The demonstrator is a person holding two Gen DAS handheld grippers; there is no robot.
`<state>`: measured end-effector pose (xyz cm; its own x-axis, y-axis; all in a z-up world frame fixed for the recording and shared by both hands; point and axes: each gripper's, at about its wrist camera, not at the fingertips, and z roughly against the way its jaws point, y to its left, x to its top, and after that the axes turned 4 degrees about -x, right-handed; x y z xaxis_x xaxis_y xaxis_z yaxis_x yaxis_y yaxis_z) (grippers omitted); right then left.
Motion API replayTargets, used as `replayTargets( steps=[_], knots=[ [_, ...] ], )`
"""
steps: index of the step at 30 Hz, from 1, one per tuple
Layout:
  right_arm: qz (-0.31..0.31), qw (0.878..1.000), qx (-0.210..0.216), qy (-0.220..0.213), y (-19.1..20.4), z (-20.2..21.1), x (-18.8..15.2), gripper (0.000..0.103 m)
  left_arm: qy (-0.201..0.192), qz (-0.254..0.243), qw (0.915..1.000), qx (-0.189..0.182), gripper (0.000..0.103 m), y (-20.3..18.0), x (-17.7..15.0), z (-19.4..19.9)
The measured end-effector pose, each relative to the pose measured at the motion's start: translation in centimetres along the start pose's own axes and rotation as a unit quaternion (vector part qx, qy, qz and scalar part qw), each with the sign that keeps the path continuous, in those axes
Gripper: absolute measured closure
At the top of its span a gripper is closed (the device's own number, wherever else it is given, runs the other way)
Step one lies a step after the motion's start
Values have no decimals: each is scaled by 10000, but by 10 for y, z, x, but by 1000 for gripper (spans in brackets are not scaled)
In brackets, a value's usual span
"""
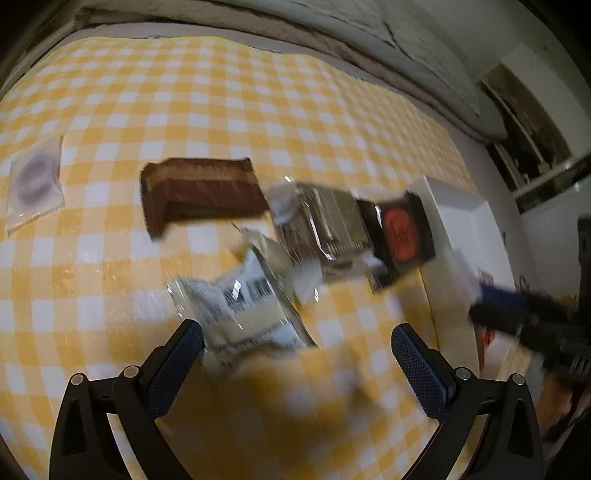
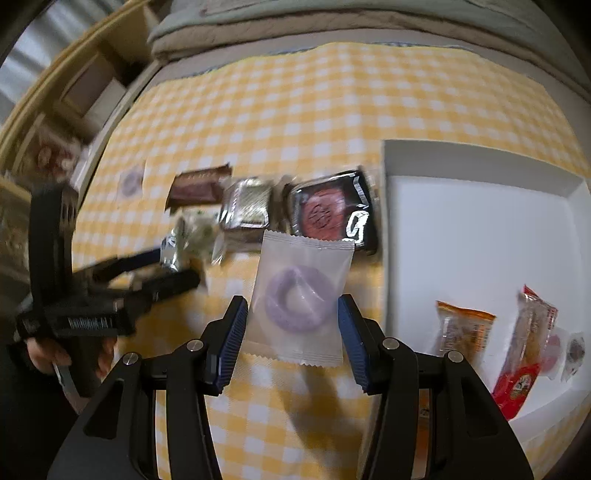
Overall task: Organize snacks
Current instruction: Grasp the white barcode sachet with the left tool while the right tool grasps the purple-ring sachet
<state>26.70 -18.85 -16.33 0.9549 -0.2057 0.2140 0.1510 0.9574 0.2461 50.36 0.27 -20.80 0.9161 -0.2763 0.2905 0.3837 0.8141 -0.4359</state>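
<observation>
My right gripper [image 2: 291, 325] is shut on a translucent white packet with a purple ring [image 2: 299, 295], held clear of the yellow checked cloth [image 2: 295, 103]. Behind it lie a black packet with a red disc [image 2: 328, 210], a silvery packet [image 2: 247, 206] and a brown bar [image 2: 199, 184]. My left gripper [image 1: 297, 347] stands wide open over a white barcode packet [image 1: 240, 306]. That packet lies by its left finger [image 1: 177, 354] and no pad presses on it. The brown bar [image 1: 203, 192], silvery packet [image 1: 321, 221] and black packet [image 1: 400, 232] lie beyond.
A white tray [image 2: 480, 236] at the right holds an orange packet [image 2: 465, 325], a red packet [image 2: 524, 354] and smaller sweets. A second purple-ring packet [image 1: 35, 181] lies far left. Wooden shelving [image 2: 74, 85] stands beyond the table's left edge, a grey quilt [image 2: 332, 22] behind.
</observation>
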Motion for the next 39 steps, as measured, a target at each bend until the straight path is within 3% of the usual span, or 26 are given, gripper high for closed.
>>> replayTargets(
  steps=[5, 9, 14, 22, 25, 30, 31, 35, 39],
  knots=[
    [-252, 9995, 106, -156, -15, 15, 3, 52, -88, -221, 9996, 128, 1, -9, 0, 4],
    [-376, 9986, 269, -249, -20, 25, 3, 52, -559, 88, 9984, 38, 0, -2, 15, 16],
    [-472, 9977, 357, -340, -29, 34, 2, 52, -775, 472, 9957, -171, 0, 12, 25, 16],
    [-556, 9972, 320, -381, -39, 35, 5, 52, -366, 372, 9985, -155, 1, 15, 26, -9],
    [-567, 9970, 326, -420, -41, 35, 6, 52, -121, 381, 9988, -277, 0, 14, 16, -11],
    [-616, 9965, 326, -463, -45, 40, 6, 52, 150, 147, 9997, -154, 2, 3, -2, -4],
    [-626, 9964, 324, -479, -45, 41, 6, 52, 217, 100, 9997, -55, 4, -1, -5, -4],
    [-639, 9959, 328, -549, -45, 48, 4, 52, 294, -381, 9954, 830, 38, -21, -12, -8],
    [-605, 9957, 310, -626, -43, 54, 2, 52, 249, -271, 9919, 1212, 48, -27, -10, -8]
  ],
)
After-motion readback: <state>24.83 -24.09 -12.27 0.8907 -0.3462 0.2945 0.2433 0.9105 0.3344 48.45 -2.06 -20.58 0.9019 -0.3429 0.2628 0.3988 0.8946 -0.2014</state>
